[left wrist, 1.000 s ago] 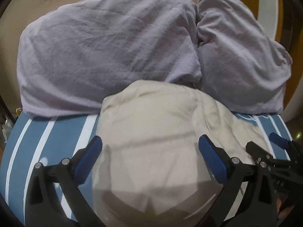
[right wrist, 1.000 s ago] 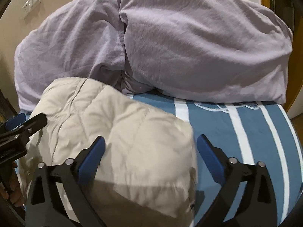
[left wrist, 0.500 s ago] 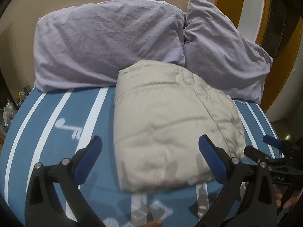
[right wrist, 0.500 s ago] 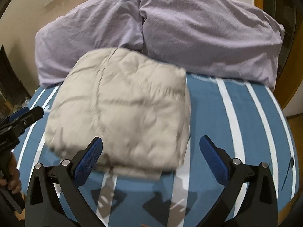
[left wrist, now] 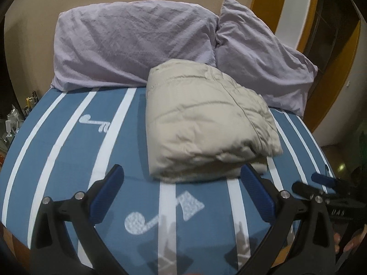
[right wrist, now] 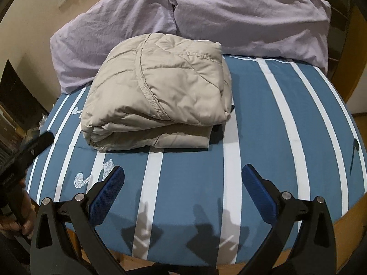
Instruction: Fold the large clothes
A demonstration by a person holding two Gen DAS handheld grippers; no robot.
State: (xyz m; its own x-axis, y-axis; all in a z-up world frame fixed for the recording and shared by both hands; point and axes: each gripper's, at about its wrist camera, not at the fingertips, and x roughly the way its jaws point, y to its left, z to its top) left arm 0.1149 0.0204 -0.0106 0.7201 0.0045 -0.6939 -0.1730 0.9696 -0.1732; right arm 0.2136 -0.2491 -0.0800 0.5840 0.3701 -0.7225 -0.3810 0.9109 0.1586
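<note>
A beige quilted garment (left wrist: 206,123) lies folded into a thick rectangular bundle on the blue striped bed (left wrist: 68,151), its far edge against the pillows. It also shows in the right wrist view (right wrist: 158,94). My left gripper (left wrist: 183,194) is open and empty, held back above the bed's near part, short of the bundle. My right gripper (right wrist: 183,192) is open and empty too, hovering above the near edge of the bed (right wrist: 286,137). The right gripper's tip shows at the right of the left wrist view (left wrist: 321,183).
Two lilac pillows (left wrist: 137,43) (left wrist: 263,61) lean against the wall behind the bundle. The wooden bed frame (right wrist: 348,224) shows at the near right edge. Clutter (left wrist: 13,119) stands at the left bedside. A dark panel (right wrist: 16,94) stands at far left.
Both grippers have pulled back and away from the beige bundle, which they hovered over a second ago. The bundle lies still on the bed and more of the striped sheet shows.
</note>
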